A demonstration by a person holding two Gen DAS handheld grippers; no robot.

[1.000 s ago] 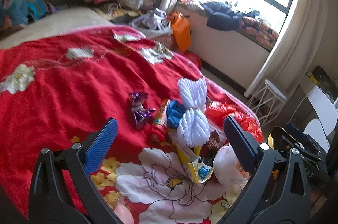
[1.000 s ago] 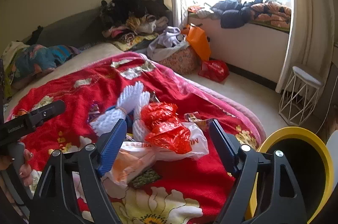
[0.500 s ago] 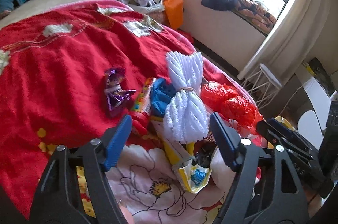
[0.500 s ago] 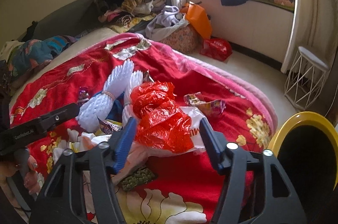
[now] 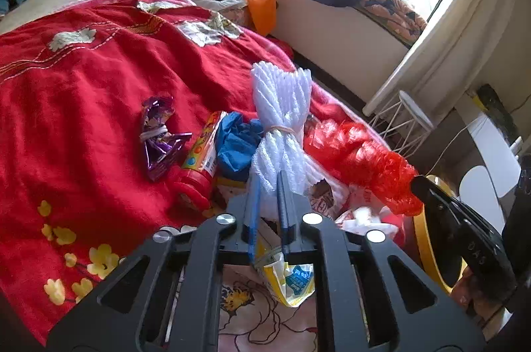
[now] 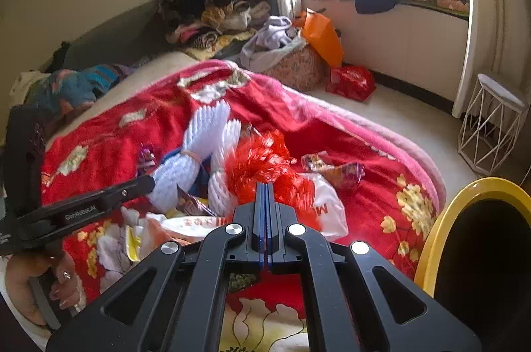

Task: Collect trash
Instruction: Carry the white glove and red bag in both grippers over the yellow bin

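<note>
Fingers of the left gripper (image 5: 268,182) pinch the near end of the white foam bundle (image 5: 282,119) on the red blanket (image 5: 83,86). Right gripper (image 6: 265,189) fingers clamp the red plastic bag (image 6: 262,166), with the yellow bin (image 6: 441,219) beside them to the right.
</note>
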